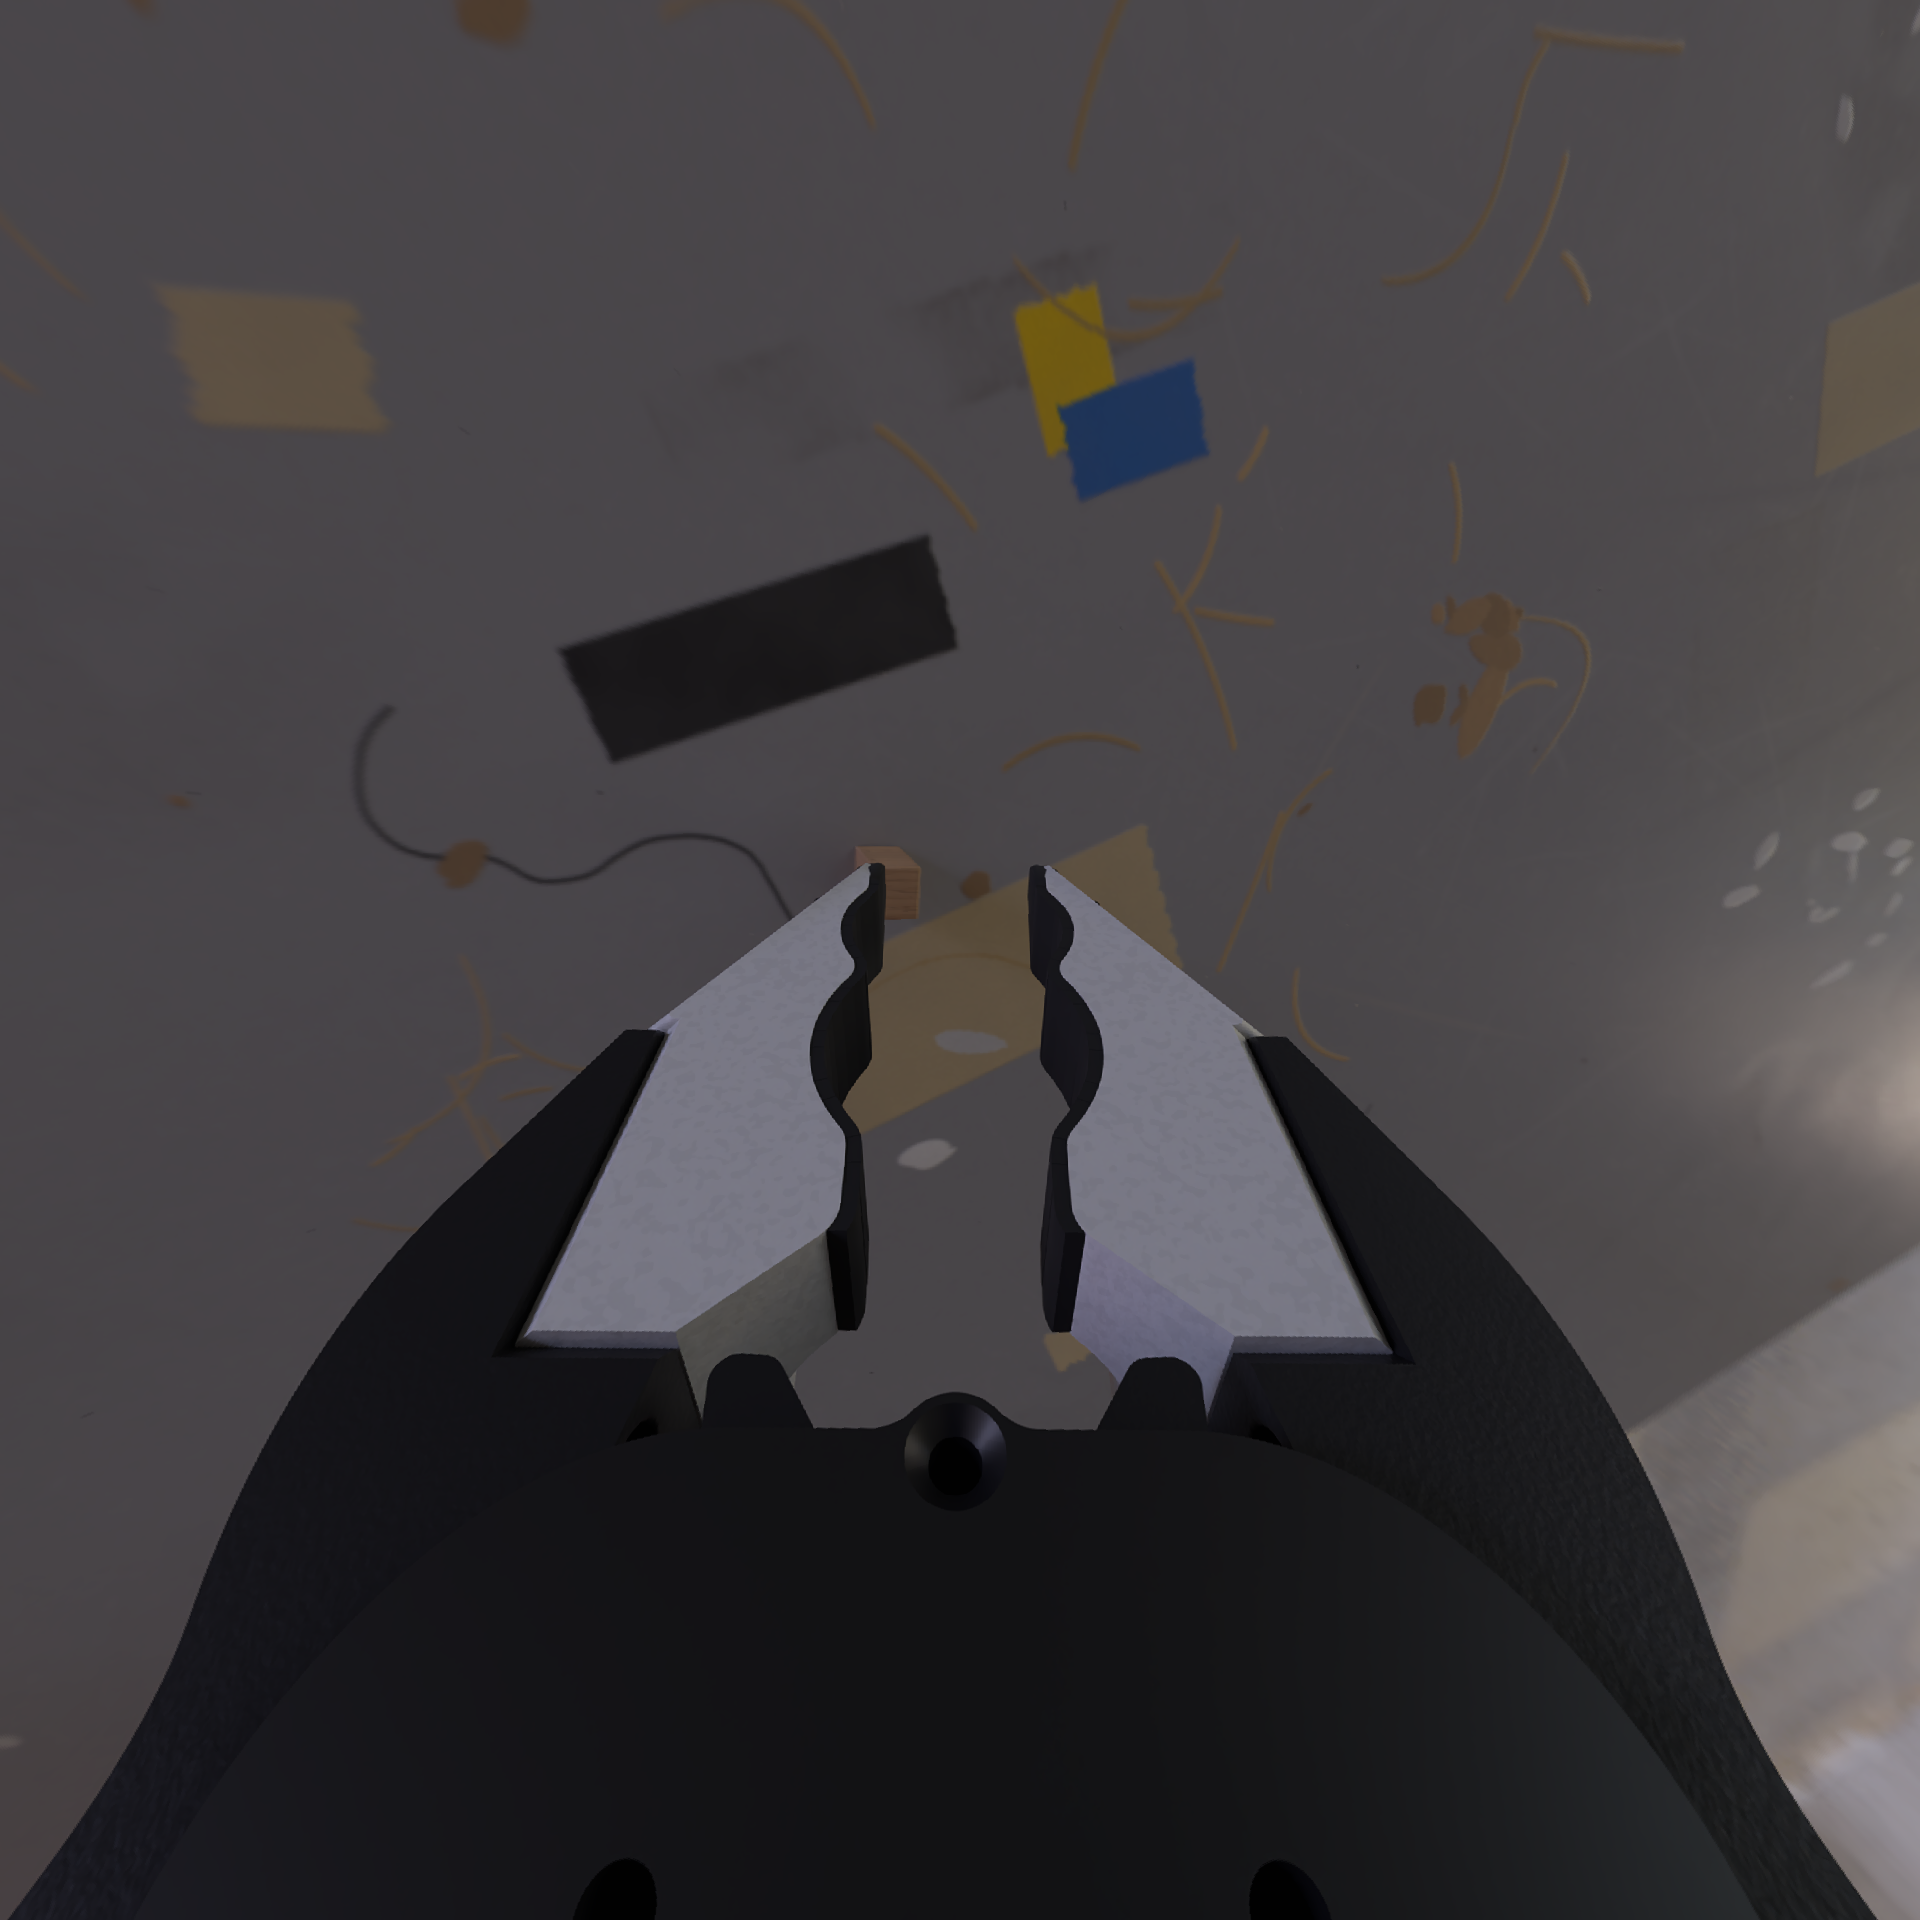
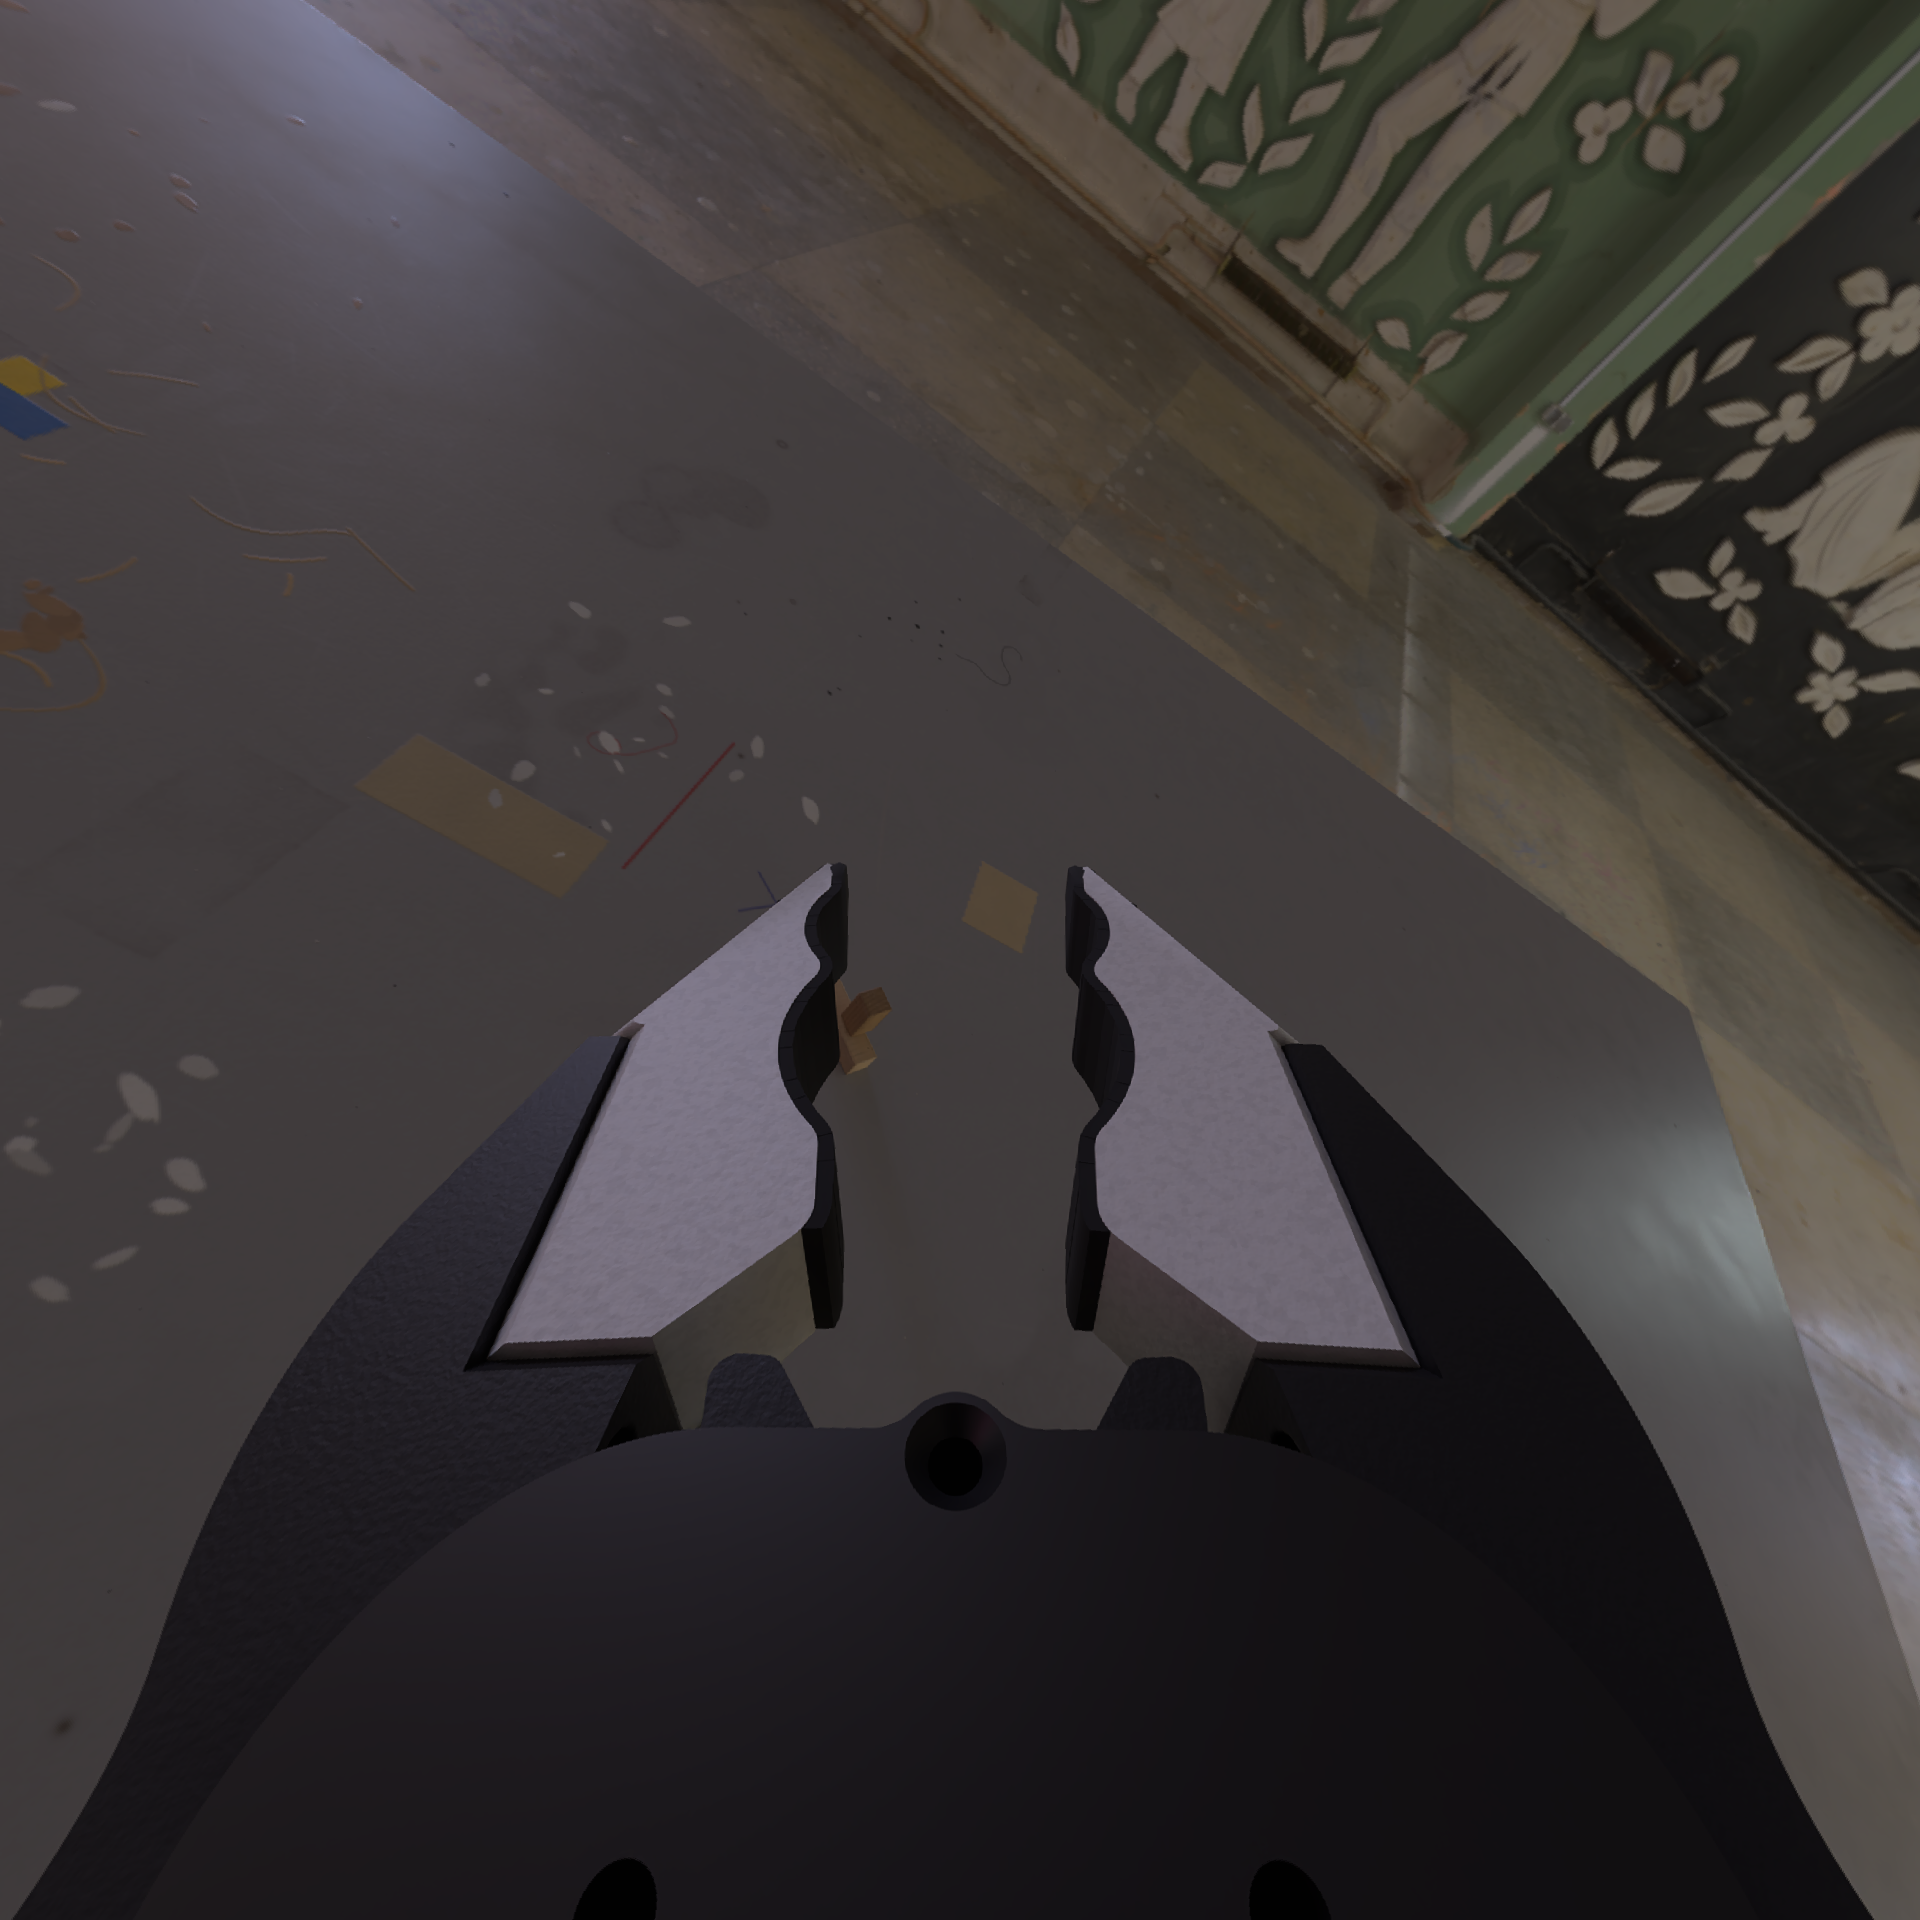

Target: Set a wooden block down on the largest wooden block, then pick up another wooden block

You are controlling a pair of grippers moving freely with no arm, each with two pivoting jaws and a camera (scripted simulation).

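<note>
Beyond left jaws, wooden block (image 1: 900,881)

My left gripper (image 1: 956,883) hangs above the grey table (image 1: 312,582) with its jaws parted and nothing between them. A small wooden block (image 1: 902,883) sits on the table just past my left fingertip (image 1: 871,896), partly hidden by it. Farther off lie a black tape strip (image 1: 758,646) and overlapping yellow (image 1: 1062,343) and blue patches (image 1: 1132,428).

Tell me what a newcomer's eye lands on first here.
The left gripper fills the foreground, open, with a small wooden block by its left fingertip. Beyond lie yellow tape and blue tape. In the right wrist view, the green patterned wall dominates the top right.
</note>
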